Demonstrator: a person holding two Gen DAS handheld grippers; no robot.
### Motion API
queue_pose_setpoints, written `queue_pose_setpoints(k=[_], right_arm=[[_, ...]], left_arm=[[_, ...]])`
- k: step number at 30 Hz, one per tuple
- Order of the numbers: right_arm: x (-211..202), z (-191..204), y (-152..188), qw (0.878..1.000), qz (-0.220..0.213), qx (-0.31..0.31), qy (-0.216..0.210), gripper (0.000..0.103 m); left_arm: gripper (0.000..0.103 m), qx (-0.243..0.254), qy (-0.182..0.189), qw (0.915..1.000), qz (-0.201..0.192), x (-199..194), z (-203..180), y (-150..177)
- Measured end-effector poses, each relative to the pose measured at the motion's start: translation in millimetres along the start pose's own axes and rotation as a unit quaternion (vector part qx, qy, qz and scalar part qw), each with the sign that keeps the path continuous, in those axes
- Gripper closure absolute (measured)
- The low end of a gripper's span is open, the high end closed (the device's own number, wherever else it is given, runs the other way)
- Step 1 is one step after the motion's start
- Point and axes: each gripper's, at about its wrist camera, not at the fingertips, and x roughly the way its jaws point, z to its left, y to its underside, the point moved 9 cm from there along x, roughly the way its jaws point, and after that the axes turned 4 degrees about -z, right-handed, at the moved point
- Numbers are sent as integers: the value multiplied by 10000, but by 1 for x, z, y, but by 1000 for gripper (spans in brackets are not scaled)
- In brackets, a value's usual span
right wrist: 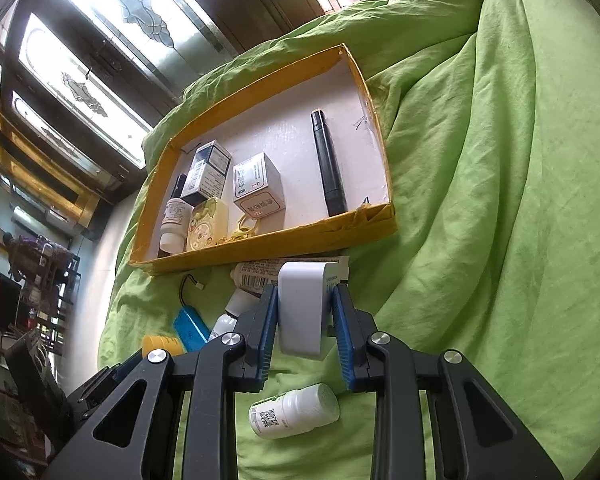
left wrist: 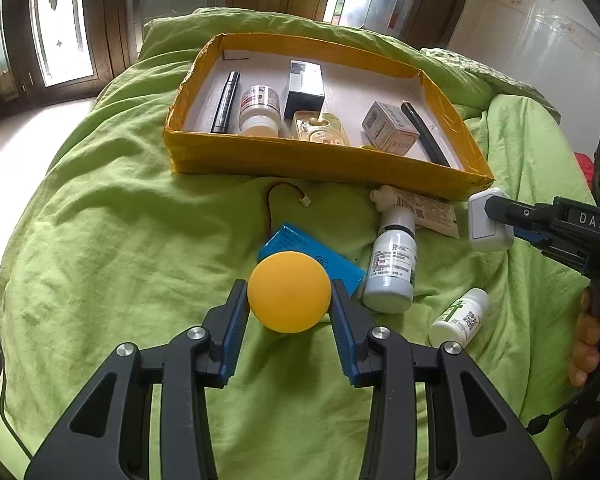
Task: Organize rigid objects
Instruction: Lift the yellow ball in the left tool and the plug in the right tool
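Left gripper (left wrist: 290, 300) clamps the yellow ball (left wrist: 289, 291); right gripper (right wrist: 305, 308) clamps the white adapter (right wrist: 302, 306); the yellow tray (left wrist: 316, 162) lies directly ahead of both, nearer the right gripper.

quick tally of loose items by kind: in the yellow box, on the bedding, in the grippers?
In the yellow box: 6 (2 black markers, 2 cartons, white bottle, yellow case)
On the green bedding: 4 (2 white bottles, tube, blue battery pack)
In the grippers: 2 (yellow ball, white charger)
Total: 12
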Motion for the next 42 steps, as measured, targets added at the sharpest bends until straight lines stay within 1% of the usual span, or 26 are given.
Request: queue_pose_setpoints(k=[7,13,27,35,42], right_arm=[[4,3,5,9999,70,-110,48,79],[6,4,7,9998,104,-138,58,79],[-10,26,2,9992,-98,-370,-134,79],[-8,25,4,9992,-68,-386,-77,79],[-8,26,7,9991,-84,-422,-18,79]], left_arm=[[65,64,-104,9999,-9,0,2,1],[65,65,-109,9999,-21,0,1,1],[65,49,-83,9999,-68,-2,0,-1],[65,30,-51,9999,-108,-4,0,-2],[65,-33,-22,9998,-219,-9,3,-6]])
